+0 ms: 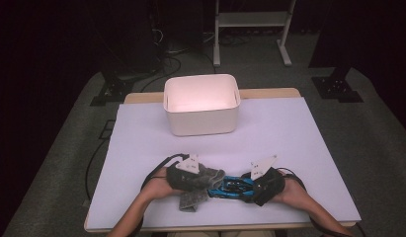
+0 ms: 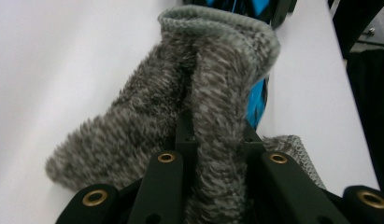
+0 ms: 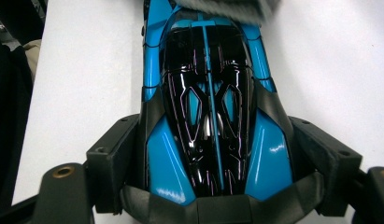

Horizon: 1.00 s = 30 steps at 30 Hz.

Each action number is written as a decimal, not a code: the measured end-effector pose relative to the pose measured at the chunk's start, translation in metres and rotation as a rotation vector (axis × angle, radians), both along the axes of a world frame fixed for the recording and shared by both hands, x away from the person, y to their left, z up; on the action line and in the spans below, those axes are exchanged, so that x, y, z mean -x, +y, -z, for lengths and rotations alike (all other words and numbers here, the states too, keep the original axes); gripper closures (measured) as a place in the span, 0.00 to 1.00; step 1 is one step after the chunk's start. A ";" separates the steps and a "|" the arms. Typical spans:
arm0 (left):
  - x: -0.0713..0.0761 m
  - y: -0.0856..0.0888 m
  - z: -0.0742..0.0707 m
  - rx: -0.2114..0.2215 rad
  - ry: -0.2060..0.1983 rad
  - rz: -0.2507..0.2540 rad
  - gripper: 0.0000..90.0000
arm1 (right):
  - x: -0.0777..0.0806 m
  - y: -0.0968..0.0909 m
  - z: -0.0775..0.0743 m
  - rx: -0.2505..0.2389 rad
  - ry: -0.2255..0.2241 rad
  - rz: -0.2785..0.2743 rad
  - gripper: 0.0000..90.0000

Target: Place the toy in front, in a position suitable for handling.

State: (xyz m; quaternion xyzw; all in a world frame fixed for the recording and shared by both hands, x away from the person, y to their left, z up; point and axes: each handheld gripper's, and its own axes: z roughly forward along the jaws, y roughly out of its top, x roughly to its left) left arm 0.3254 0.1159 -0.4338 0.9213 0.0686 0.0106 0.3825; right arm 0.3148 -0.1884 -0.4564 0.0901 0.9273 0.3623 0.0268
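While the left gripper (image 1: 206,176) pinches the grey sock (image 2: 199,107) tight and the right gripper (image 1: 243,187) clamps the blue toy car (image 3: 208,116) wide, both meet low over the worktop (image 1: 289,133); keep the cuff stretched and the car level. Behind them, the white bin (image 1: 201,104) sits empty.

Landmark = bin (image 1: 201,104): sits at the table's (image 1: 299,148) far edge, centred. Toy car (image 1: 232,187) lies near side of the bin, close to the front edge, slightly right of bin centre. Sock (image 1: 196,186) just left of the car, one end draped over the car's near tip. Stand (image 1: 252,24) on the floor behind the bin.
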 end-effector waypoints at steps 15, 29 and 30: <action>0.002 0.000 -0.009 0.057 0.012 0.019 0.85 | -0.011 0.024 -0.002 0.011 0.012 -0.071 0.26; 0.001 -0.004 -0.007 0.100 0.005 0.021 0.85 | -0.017 0.046 -0.002 0.014 0.023 -0.112 0.24; 0.002 -0.003 -0.006 0.108 0.003 0.018 0.85 | -0.017 0.046 -0.002 0.014 0.023 -0.112 0.24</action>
